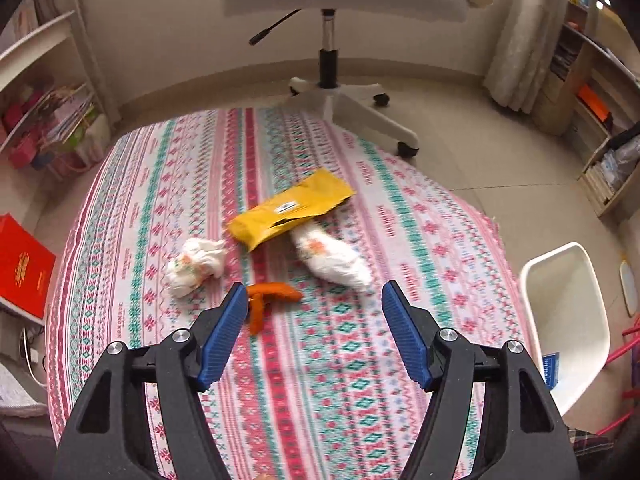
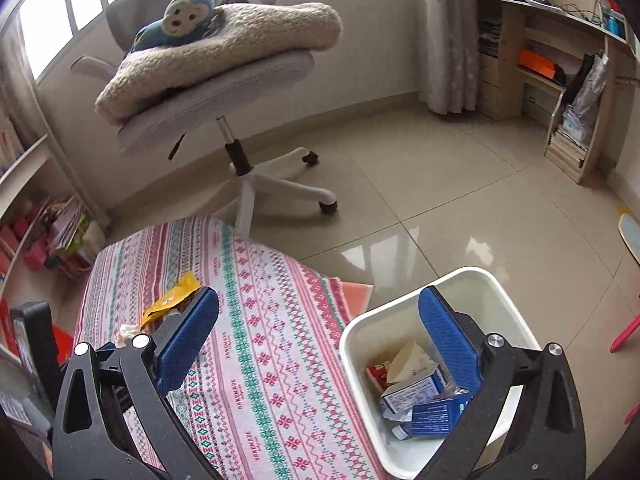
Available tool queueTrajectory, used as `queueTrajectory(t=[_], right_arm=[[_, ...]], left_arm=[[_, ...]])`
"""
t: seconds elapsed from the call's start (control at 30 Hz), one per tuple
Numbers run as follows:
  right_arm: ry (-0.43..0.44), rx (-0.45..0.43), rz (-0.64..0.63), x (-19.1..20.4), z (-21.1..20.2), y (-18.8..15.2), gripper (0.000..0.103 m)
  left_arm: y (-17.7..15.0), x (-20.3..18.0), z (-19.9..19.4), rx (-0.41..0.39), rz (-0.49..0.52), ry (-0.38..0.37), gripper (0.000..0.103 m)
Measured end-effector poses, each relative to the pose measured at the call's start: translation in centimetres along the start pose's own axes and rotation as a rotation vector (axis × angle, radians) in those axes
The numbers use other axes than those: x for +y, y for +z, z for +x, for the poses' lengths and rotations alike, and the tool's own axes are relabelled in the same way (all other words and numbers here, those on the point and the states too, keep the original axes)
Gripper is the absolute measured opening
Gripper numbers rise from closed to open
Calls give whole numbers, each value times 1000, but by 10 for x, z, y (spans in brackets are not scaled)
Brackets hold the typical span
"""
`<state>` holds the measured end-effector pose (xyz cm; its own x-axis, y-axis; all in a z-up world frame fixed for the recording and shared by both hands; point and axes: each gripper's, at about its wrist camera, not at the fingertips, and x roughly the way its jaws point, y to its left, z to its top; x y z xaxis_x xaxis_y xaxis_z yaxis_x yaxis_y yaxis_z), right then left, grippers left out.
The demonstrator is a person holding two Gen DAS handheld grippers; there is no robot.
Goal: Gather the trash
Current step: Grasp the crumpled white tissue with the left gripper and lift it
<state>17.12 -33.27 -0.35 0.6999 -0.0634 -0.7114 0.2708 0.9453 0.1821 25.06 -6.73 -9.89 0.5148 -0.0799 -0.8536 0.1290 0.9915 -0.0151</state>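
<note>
On the patterned tablecloth (image 1: 340, 360) lie a yellow wrapper (image 1: 292, 208), a crumpled white tissue (image 1: 196, 266), a second white tissue (image 1: 332, 258) and an orange peel (image 1: 268, 300). My left gripper (image 1: 312, 300) is open and empty just above the table, the peel by its left finger. My right gripper (image 2: 320, 320) is open and empty over the white bin (image 2: 404, 456), which holds blue cartons (image 2: 436, 416) and paper. The yellow wrapper (image 2: 172, 300) also shows in the right wrist view. The bin's rim (image 1: 560, 256) shows right of the table in the left wrist view.
A white swivel chair (image 2: 248, 184) with a folded blanket (image 2: 224, 52) and a blue monkey toy (image 2: 180, 16) stands beyond the table. Shelves (image 2: 568, 92) line the right wall and shelves (image 1: 48, 92) stand left. A red box (image 1: 22, 264) sits left of the table.
</note>
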Motion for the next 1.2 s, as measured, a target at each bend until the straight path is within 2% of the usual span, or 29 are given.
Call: queueTrajectory(t=[0.1, 0.17, 0.3, 0.37, 0.43, 0.5, 0.63, 0.83, 0.87, 0.93, 1.0, 1.1, 1.2], right_arm=[[28, 27, -27, 23, 9, -2, 96], [45, 42, -39, 35, 14, -2, 96], [69, 67, -59, 55, 24, -3, 96], [83, 79, -62, 63, 28, -4, 96], [99, 89, -63, 69, 30, -4, 96], [104, 91, -69, 72, 32, -3, 96], [109, 101, -73, 74, 34, 0, 96], [101, 126, -74, 74, 40, -1, 96], [101, 130, -75, 75, 41, -2, 96], [102, 131, -85, 78, 42, -3, 96], [92, 136, -104, 81, 45, -5, 96], [119, 168, -139, 89, 52, -13, 96], [149, 191, -263, 111, 59, -31, 96]], left_arm=[[3, 52, 18, 93, -148, -81, 68], [3, 80, 27, 139, -242, -103, 68], [4, 114, 36, 161, -384, -142, 67], [4, 122, 40, 166, -441, -164, 66], [5, 123, 45, 166, -470, -152, 64], [8, 121, 52, 174, -451, -123, 63], [13, 112, 66, 230, -337, -60, 63], [16, 106, 86, 238, -247, -14, 63], [15, 105, 88, 235, -235, -9, 58], [13, 106, 90, 230, -222, 3, 43], [9, 112, 83, 217, -252, -19, 24], [-3, 127, 60, 190, -298, -22, 25], [-22, 144, 19, 142, -353, -51, 25]])
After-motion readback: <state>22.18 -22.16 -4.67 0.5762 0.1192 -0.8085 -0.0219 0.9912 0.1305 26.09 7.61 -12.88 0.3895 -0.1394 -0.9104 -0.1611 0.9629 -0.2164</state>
